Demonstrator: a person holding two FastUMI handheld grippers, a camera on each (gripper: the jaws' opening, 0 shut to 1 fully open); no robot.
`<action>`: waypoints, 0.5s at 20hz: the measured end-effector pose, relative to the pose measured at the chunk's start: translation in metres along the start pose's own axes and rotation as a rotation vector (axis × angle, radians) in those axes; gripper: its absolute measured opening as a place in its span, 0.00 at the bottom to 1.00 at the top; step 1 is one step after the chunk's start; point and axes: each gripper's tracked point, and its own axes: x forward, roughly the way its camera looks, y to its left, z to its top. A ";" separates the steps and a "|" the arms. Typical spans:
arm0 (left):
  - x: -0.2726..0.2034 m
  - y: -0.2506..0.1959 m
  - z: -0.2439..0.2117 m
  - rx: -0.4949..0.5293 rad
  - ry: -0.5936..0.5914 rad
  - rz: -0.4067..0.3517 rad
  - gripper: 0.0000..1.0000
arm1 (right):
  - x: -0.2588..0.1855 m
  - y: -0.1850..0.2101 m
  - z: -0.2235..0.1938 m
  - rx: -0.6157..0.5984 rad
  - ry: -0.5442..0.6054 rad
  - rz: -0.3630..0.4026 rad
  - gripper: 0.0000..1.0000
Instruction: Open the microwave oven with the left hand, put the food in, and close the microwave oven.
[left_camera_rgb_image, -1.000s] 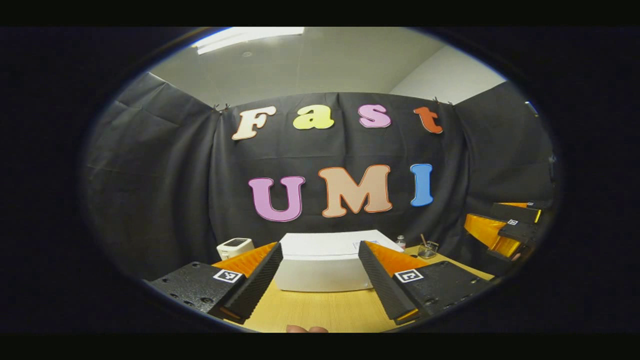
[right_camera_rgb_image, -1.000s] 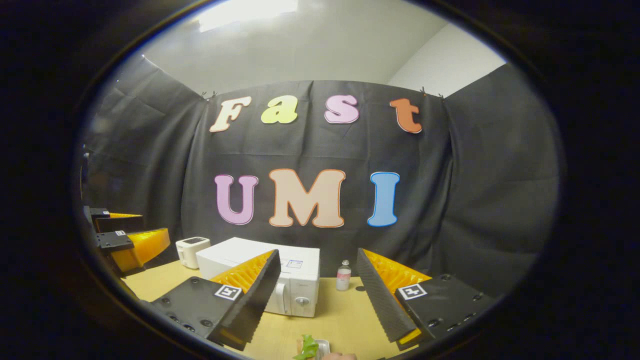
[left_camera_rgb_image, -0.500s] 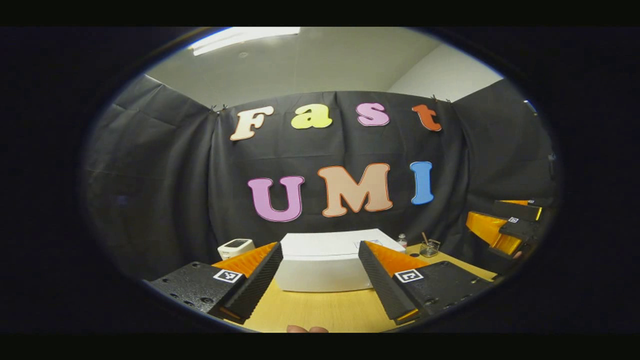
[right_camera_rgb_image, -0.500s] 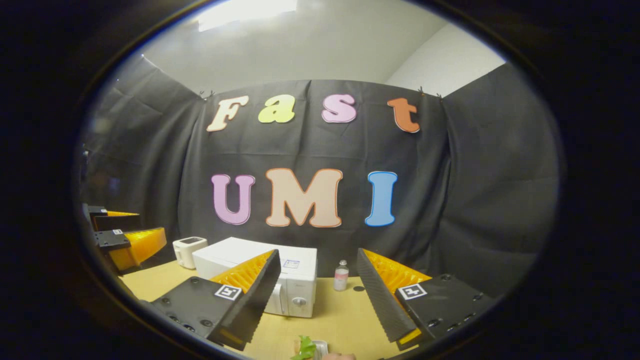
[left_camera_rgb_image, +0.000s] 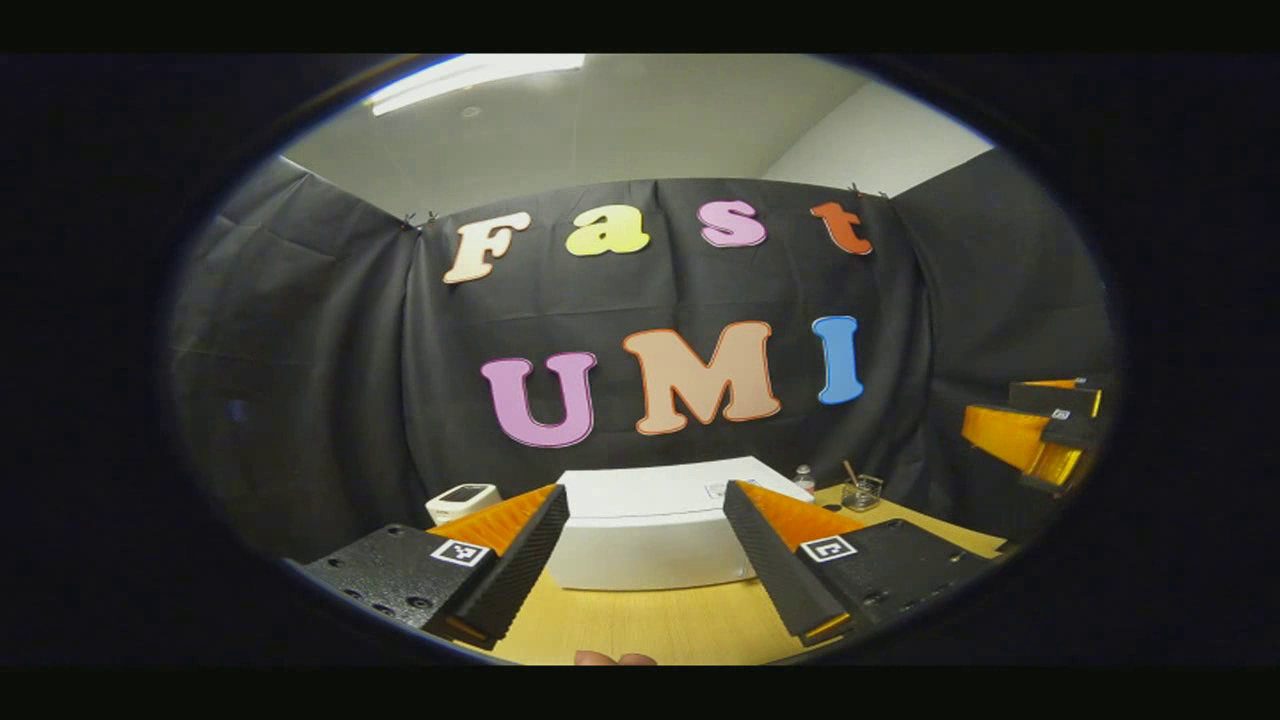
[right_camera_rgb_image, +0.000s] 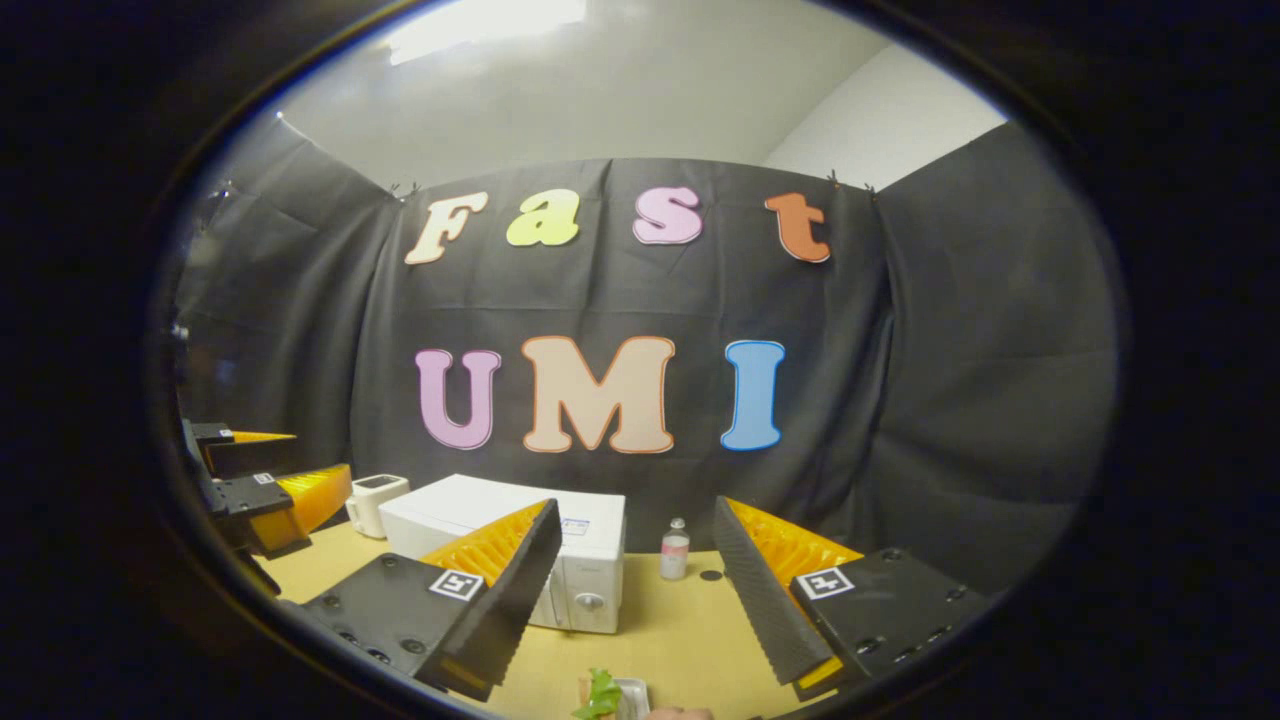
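A white microwave oven (left_camera_rgb_image: 650, 535) sits shut on the wooden table (left_camera_rgb_image: 650, 625), framed between the spread, empty left tongs (left_camera_rgb_image: 645, 570). In the right gripper view the oven (right_camera_rgb_image: 540, 555) stands at 11 o'clock of the right tongs (right_camera_rgb_image: 630, 590), also spread and holding nothing, with the food (right_camera_rgb_image: 605, 695) on the table at 6 o'clock. A small bottle (right_camera_rgb_image: 675, 550) stands just right of the oven; a white toaster (right_camera_rgb_image: 375, 500) sits at its left.

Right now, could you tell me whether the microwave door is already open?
No, in the right gripper view the microwave has its door shut flush against the front, beside its control knob.
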 end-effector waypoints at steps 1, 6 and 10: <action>0.006 -0.003 -0.007 -0.005 0.006 -0.011 0.97 | -0.001 -0.004 0.001 -0.012 -0.004 -0.009 0.96; 0.040 -0.028 -0.041 -0.010 -0.019 -0.063 1.00 | -0.013 -0.018 0.005 -0.055 -0.033 -0.031 0.96; 0.067 -0.054 -0.081 -0.018 -0.009 -0.089 0.97 | -0.019 -0.038 0.000 -0.057 -0.016 -0.071 0.96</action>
